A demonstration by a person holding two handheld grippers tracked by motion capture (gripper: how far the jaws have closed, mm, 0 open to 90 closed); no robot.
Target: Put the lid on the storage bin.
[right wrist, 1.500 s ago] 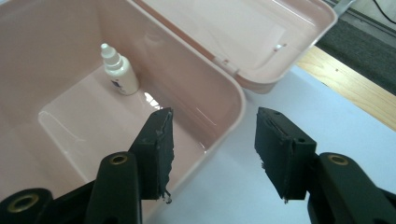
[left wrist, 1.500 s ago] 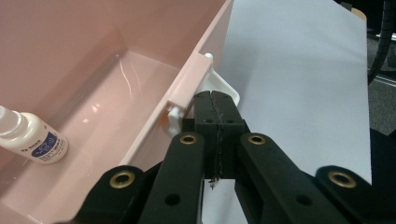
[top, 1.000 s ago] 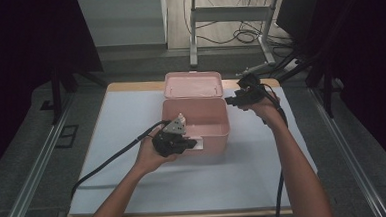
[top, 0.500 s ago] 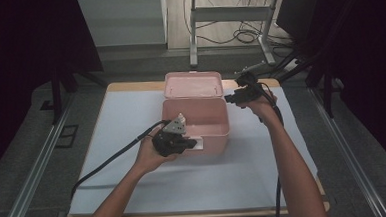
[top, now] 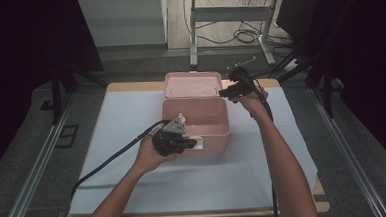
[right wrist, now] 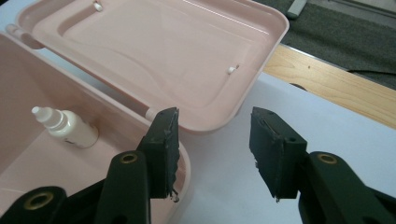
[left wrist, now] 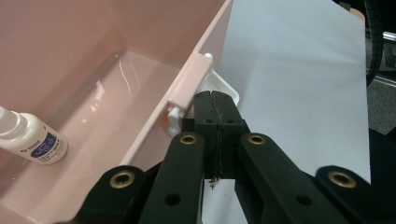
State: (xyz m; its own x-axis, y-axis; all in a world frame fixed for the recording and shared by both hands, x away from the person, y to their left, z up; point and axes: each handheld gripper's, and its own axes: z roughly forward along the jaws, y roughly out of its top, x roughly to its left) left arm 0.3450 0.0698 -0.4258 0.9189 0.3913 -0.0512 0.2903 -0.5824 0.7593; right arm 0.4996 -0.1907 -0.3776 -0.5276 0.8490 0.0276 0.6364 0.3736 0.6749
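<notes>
We saw the pink box (top: 196, 121) at the centre of the high view, sitting on the white sheet (top: 131, 116) that covers the desk (top: 289, 81), with its lid (top: 192, 83) swung fully open and lying flat behind it toward the top of the frame. The left gripper (top: 192, 142) sat at the box's near wall, just below centre, and its jaws were pressed together with nothing between the pads; in the left gripper view the closed tips (left wrist: 215, 100) rested against the white latch (left wrist: 219, 86) on the outside of the box rim, at mid-frame. We could not tell whether the tips actually pushed on the latch or only touched it. A small white bottle (left wrist: 32, 140) lay on its side on the box floor, at the lower left of that view. The right gripper (top: 225, 93) hovered at the box's far right corner, right of centre in the high view, beside the lid's edge. Its jaws stood apart and had just been closing, with nothing between them: in the right gripper view the gap (right wrist: 212, 149) framed bare white sheet, with the lid's corner (right wrist: 233, 93) just above the left jaw and the bottle (right wrist: 70, 126) at the left.
</notes>
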